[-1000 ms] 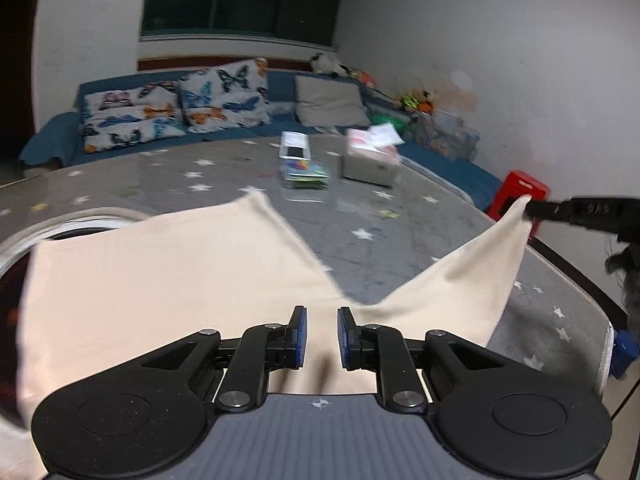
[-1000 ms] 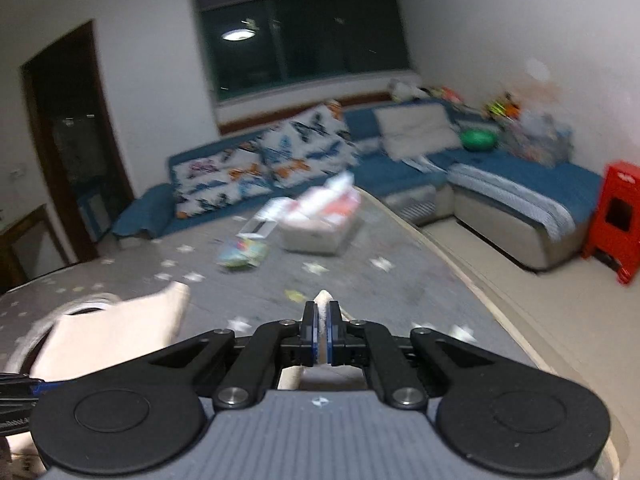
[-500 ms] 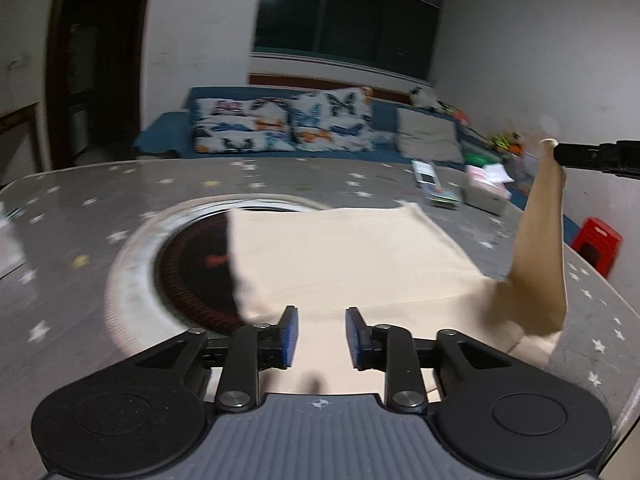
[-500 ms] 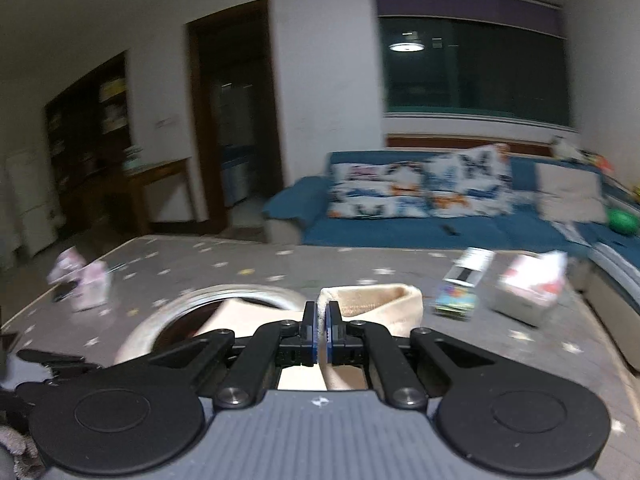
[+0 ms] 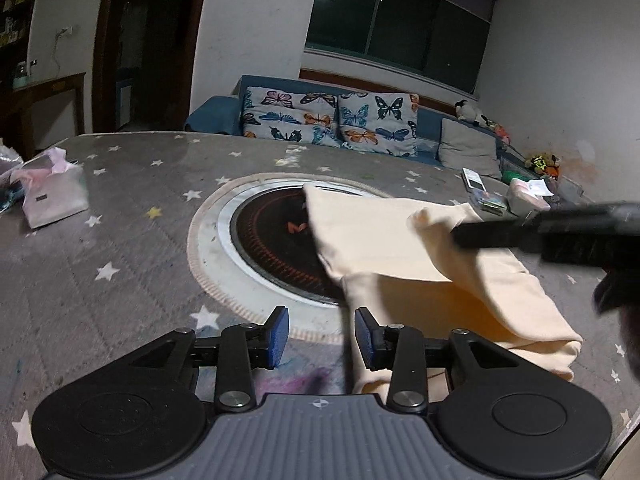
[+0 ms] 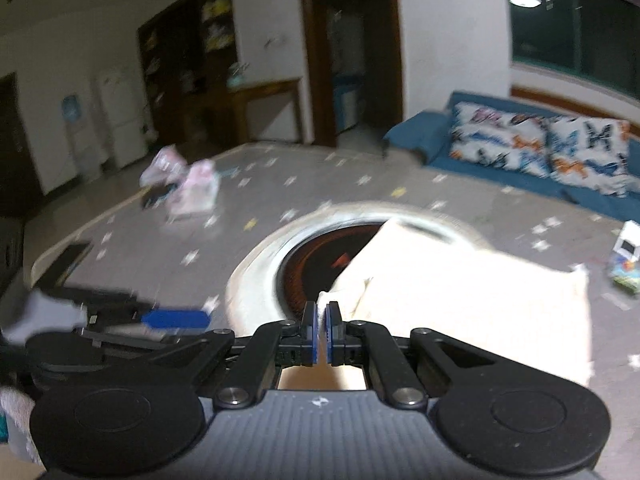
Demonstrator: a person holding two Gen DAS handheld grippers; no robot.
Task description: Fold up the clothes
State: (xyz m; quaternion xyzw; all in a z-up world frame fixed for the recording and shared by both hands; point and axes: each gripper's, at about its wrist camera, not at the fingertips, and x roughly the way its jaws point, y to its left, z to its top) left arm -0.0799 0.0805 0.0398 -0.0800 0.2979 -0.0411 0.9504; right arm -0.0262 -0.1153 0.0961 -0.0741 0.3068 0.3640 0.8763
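The cream cloth [image 5: 420, 280] lies on the grey surface [image 5: 120, 248] with the white stars. Part of it covers the round dark ring [image 5: 272, 240] set into the surface. One side is already laid over on itself, so the job looks about halfway done.

The right claw [image 6: 321, 322] is pinched tight on a corner of the cloth. In the left view the corner hangs from its tip, up off the rest of the cloth. The step in hand looks like this: the right claw carries that corner over the cloth toward the ring side to make a fold.

The left claw [image 5: 321, 334] is partly open and holds nothing. Its jaws have just been opening. No cloth sits between them. The near edge of the cloth lies just beside the right jaw and runs under it.

What comes next, I think: the right claw should bring the corner down flat so it lines up with the far edge near the ring, then let go. The left claw could press the near edge so the cloth does not slide. The cloth is soft and floppy, so a slow move will keep the fold neat.
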